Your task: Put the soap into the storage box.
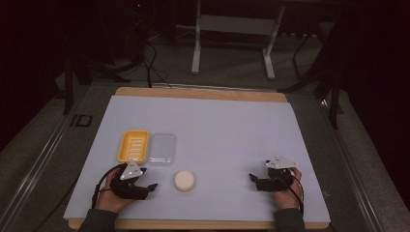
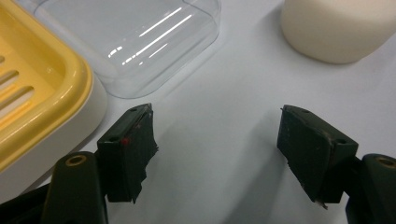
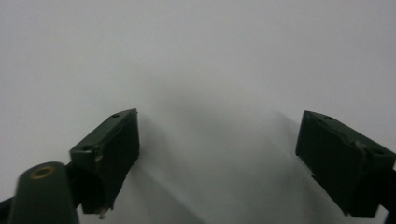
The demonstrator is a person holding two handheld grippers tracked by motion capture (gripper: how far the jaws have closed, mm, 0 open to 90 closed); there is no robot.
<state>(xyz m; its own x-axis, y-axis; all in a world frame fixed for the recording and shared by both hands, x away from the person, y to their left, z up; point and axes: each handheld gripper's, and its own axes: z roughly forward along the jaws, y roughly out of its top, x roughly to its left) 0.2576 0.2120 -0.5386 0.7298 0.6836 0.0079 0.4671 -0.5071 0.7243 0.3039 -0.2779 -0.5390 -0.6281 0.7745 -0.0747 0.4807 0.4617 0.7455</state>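
Round cream-white soap bar (image 1: 184, 180) lies untouched on the white table sheet (image 1: 227, 130) beside my left gripper (image 2: 217, 144), jaws apart and empty, yellow slatted soap dish (image 1: 133, 146) unfilled, clear plastic lid (image 1: 162, 150) off.

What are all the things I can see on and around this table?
soap dish: one, yellow with slots, on the sheet at the near left
clear lid: one, see-through, close beside the dish on its right; whether they touch I cannot tell
soap bar: one, cream, round, nearer the person than the lid, apart from it
sheet: one, pale, covering the tabletop
table: one, wooden edge showing at the far side
metal stand: one, light grey, on the floor behind the table
left gripper: one, black, jaws apart on nothing, next to the soap bar
right gripper: one, black, jaws apart on nothing, near right on bare sheet
hands: two, one holding each gripper
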